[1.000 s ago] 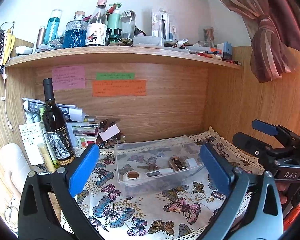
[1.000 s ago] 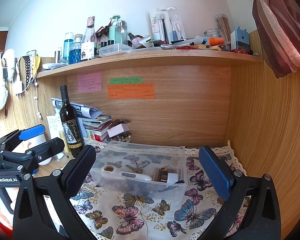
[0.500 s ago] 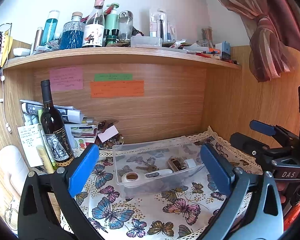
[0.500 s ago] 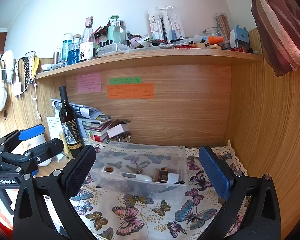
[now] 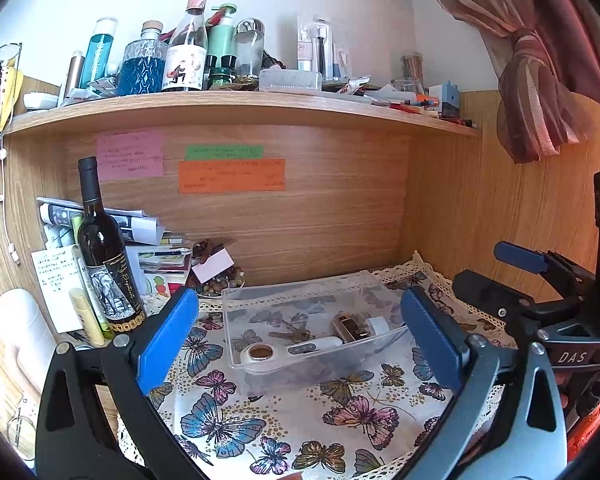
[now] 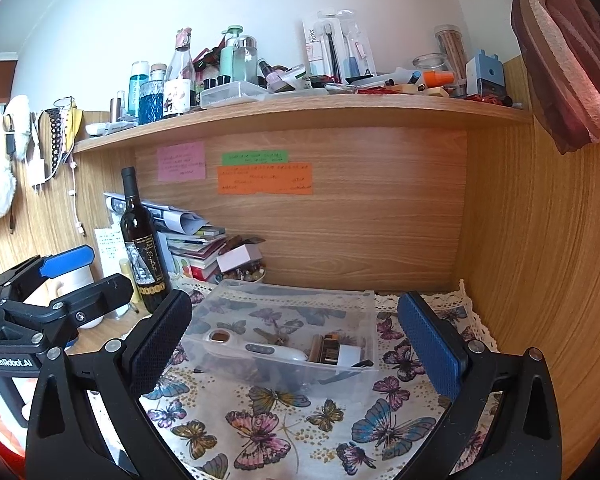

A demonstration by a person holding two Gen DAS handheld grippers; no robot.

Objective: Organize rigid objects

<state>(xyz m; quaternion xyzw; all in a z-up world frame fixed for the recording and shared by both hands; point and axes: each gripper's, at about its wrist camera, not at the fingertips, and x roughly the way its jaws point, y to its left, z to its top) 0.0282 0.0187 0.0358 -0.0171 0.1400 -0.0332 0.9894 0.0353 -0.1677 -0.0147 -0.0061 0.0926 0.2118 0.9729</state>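
Butterfly-print cloth carries the clear bin, which holds a thermometer, keys and 2 small items. Both grippers hover spread and empty; sorting looks finished, so next comes withdrawal.

Desk: butterfly cloth, wine bottle

We cannot read the writing on the pink note, the green note or the orange note — too small. The wine bottle hides part of the paper stack, and both gripper bodies are cut off by the bottom edge.
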